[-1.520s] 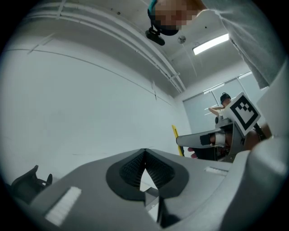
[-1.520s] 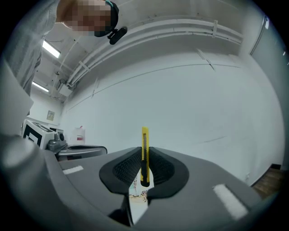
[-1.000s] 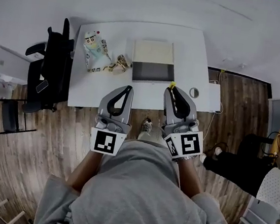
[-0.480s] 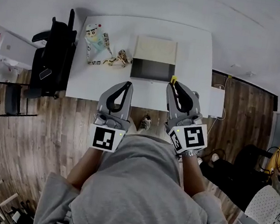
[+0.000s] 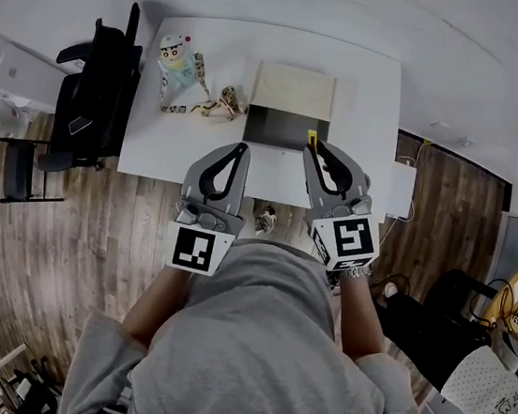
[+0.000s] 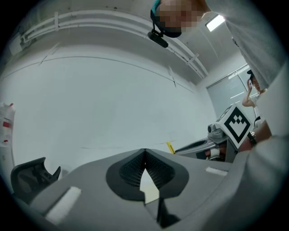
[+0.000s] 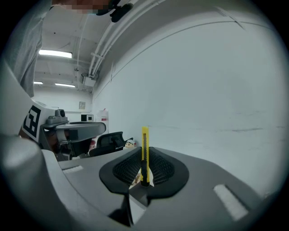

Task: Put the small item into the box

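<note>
A slim yellow utility knife (image 7: 144, 151) stands upright between the ribbed pads of my right gripper (image 7: 144, 158), which is shut on it. In the head view the knife (image 5: 310, 142) pokes out of the right gripper (image 5: 312, 151) at the near right corner of the open box (image 5: 279, 126). The box has a dark inside and a cream lid (image 5: 295, 91) folded back. My left gripper (image 5: 240, 150) hovers just short of the box's near left side. Its jaws (image 6: 144, 152) meet at the tips with nothing held.
The box sits on a white table (image 5: 372, 103). A cartoon doll (image 5: 177, 56) and a small spotted toy (image 5: 223, 105) lie to the box's left. A black office chair (image 5: 95, 85) stands at the table's left end, on wooden floor.
The right gripper has carried the knife forward and a little left, from beside the box to its near right corner. The left gripper has kept its place beside it.
</note>
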Demonstrator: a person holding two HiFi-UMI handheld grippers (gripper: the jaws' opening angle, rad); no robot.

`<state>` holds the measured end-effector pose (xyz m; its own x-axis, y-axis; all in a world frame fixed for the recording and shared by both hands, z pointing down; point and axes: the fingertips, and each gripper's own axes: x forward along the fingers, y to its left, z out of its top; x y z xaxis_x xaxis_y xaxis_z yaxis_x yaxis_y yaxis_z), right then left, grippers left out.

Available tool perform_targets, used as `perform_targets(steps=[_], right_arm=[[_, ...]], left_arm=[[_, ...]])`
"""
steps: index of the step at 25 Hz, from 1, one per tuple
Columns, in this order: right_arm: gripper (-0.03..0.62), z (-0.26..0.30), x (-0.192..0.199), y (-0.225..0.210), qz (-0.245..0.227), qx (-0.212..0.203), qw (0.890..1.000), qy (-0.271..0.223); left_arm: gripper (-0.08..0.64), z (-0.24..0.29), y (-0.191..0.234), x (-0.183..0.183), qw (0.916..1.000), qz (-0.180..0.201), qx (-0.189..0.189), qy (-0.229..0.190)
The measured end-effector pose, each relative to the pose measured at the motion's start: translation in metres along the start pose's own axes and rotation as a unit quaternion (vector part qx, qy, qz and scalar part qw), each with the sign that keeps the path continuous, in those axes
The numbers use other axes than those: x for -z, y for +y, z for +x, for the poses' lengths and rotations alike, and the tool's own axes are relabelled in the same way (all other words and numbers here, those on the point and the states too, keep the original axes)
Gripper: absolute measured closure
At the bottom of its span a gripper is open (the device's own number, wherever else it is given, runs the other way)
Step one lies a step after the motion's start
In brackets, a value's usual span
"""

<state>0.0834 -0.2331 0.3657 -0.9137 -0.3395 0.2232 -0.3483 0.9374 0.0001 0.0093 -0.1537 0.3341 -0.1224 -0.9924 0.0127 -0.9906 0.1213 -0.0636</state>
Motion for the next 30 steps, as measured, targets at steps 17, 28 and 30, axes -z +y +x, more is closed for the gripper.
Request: perform_targets(steps=[17, 28, 30], right_arm=[[0.525, 0.094, 0.054, -0.007, 0.001, -0.028, 0.992, 0.121], [0.525, 0.136, 0.105, -0.004, -0.002, -0.048, 0.978, 0.205], [0.525, 0.142, 0.119, -0.006, 0.002, -0.048, 0.974, 0.223]], left_arm=[[0.557, 0.065, 0.06, 0.038, 0.9989, -0.025, 0.015, 0.038], [0.557, 0.093, 0.082, 0.057, 0.9975, -0.026, 0.031, 0.058], [0.557, 0.098, 0.084, 0.06, 0.9974, -0.027, 0.033, 0.059]])
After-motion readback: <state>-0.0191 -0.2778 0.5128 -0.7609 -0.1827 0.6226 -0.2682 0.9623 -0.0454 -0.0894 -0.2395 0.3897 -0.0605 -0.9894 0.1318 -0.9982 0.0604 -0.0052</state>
